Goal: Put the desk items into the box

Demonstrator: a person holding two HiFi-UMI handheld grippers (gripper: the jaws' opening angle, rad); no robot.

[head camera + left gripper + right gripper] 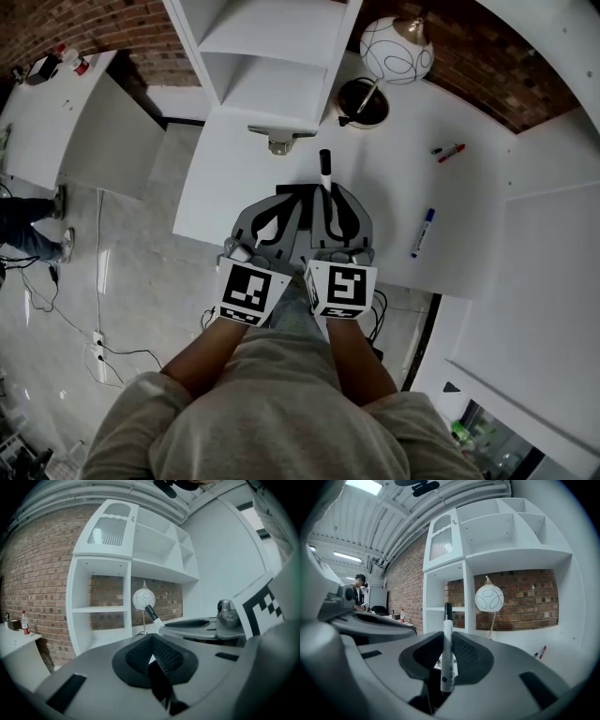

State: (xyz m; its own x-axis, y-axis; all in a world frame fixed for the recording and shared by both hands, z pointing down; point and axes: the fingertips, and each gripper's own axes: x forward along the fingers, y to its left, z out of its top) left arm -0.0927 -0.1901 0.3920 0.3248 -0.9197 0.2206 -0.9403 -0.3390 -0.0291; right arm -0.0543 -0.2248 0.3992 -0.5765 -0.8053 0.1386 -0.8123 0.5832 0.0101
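My right gripper (331,202) (449,638) is shut on a white marker with a black cap (325,172) (447,653). The marker sticks out forward past the jaws, over the white desk (281,192). My left gripper (277,214) (152,641) is close beside it on the left, with its pads together and nothing between them. The held marker (152,613) also shows in the left gripper view. On the desk to the right lie a blue marker (422,232), a red marker (451,153) (542,652) and a small black one (437,149). No box is in view.
A white shelf unit (272,56) stands at the back of the desk, with a metal bracket (278,141) at its foot. A globe lamp (397,49) (489,598) on a dark round base (363,101) is at the back right. Another table (56,112) and a person (358,585) are on the left.
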